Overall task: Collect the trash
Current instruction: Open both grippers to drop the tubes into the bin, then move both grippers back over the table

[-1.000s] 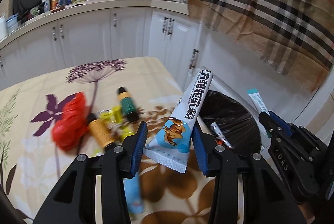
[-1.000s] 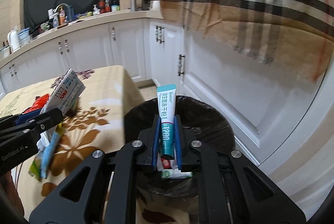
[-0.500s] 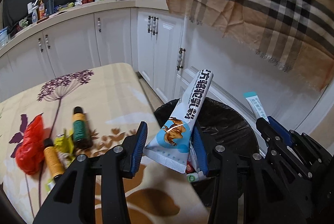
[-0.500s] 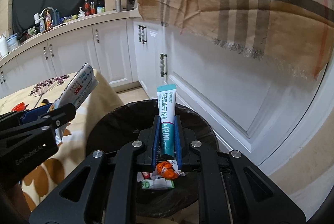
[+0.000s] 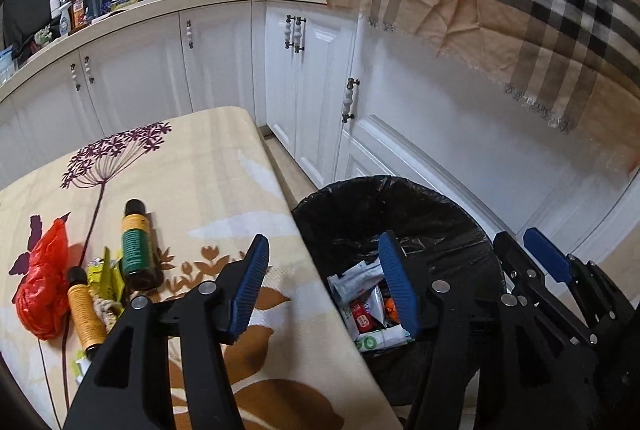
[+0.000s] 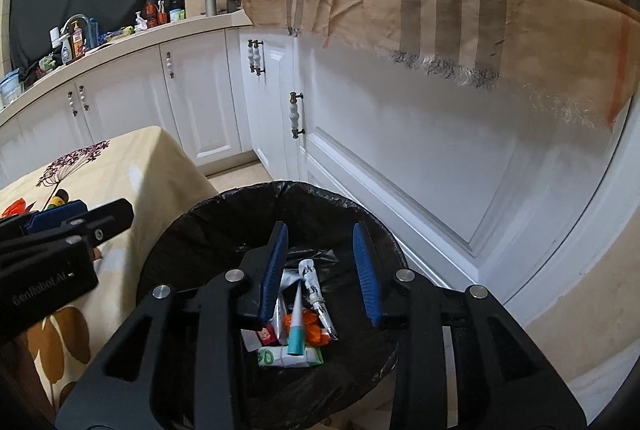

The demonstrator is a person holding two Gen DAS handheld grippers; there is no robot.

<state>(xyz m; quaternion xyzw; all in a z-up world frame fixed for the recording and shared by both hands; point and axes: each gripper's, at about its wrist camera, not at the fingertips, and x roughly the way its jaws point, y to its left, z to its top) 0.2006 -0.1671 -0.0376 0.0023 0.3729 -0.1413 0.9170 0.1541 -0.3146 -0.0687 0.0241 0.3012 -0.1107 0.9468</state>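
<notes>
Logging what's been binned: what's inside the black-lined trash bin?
Inside the black-lined trash bin: a teal-capped white tube, orange wrappers, a green-printed white packet. Anything beneath is covered.

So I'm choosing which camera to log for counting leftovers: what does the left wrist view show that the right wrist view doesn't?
Only the left wrist view shows the leftovers clearly: a green-labelled bottle, an orange-labelled bottle, a red plastic bag and yellow wrappers on the floral table. Only the right wrist view shows the teal-tipped tube lying in the trash bin. Both show the bin, discarded packets inside it, and the left gripper and right gripper open and empty.
</notes>
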